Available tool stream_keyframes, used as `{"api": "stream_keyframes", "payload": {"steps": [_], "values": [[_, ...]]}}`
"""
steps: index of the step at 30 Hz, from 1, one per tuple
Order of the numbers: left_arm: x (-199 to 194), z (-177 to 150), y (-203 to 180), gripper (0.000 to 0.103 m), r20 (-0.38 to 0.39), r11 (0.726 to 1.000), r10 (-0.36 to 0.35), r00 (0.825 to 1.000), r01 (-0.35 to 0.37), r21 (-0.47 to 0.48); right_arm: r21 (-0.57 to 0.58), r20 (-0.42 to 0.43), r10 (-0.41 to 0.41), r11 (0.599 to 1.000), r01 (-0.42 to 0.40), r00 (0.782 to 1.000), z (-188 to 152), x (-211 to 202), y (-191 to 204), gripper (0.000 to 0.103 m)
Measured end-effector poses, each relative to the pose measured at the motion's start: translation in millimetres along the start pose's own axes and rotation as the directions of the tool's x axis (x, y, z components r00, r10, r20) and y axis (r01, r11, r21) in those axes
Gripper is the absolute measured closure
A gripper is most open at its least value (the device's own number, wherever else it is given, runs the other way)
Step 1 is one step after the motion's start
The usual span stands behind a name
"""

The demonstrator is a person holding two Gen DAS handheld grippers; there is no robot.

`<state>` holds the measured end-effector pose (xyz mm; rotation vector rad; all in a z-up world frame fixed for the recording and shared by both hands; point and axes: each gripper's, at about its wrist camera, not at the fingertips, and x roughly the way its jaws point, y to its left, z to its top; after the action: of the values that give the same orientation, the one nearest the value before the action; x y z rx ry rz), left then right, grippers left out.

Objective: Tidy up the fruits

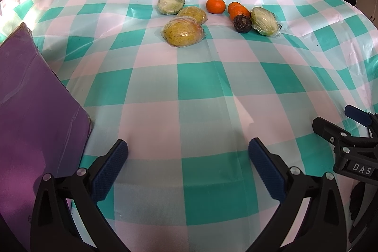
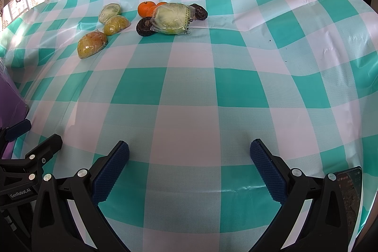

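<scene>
Left tongs (image 1: pixel 187 152): spread wide, nothing between the pads, low over the near counter (image 1: pixel 203 91). Right tongs (image 2: pixel 189 154): same, wide apart and empty, just beside the left pair.

Fruit sits well apart from both tongs, at the far side of the checked cloth. Left cluster: two yellow wrapped fruits (image 1: pixel 183 32) (image 1: pixel 192 14) and a pale green wrapped one (image 1: pixel 171 2), touching or nearly so. Right cluster: tangerines (image 1: pixel 215 5) (image 1: pixel 238 10), a dark wrinkled fruit (image 1: pixel 242 24), a second dark one (image 2: pixel 199 11) behind, and a bagged pale green fruit (image 2: pixel 171 18) lying against them.

Purple box (image 1: pixel 35 110) stands at left, near the left tongs; likely the destination, cannot confirm.

Judgement: nothing is sorted yet. Start with the nearest yellow fruit, which stands freest. Film wrap looks slippery, so close across the fruit's widest part, not on loose film. Round tangerines may roll if nudged.
</scene>
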<state>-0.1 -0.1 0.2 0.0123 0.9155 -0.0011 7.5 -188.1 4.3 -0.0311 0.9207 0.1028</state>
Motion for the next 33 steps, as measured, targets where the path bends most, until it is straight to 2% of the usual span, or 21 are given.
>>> {"api": "stream_keyframes", "payload": {"steps": [11,17,27,33], "values": [[0.1,0.0,-0.2,0.001,-0.001,1.000,-0.002,1.000,0.002,0.003,-0.012,-0.009,0.005,1.000,-0.005,1.000,2.7,0.0,-2.0,0.004],[5.6,10.3,2.2,0.001,-0.016,1.000,-0.005,1.000,0.005,0.007,-0.029,-0.032,0.019,0.999,-0.020,0.999,22.6,11.2,-3.2,0.004],[55.7,78.6,12.5,0.001,-0.029,0.999,0.030,0.999,-0.031,-0.043,-0.026,-0.029,0.032,0.999,-0.033,0.999,95.6,64.7,5.2,0.004],[81.9,114.5,18.0,0.001,-0.035,0.996,0.046,0.998,-0.048,-0.069,0.022,-0.016,0.049,0.999,-0.049,0.999,138.4,93.9,5.7,0.004]]}}
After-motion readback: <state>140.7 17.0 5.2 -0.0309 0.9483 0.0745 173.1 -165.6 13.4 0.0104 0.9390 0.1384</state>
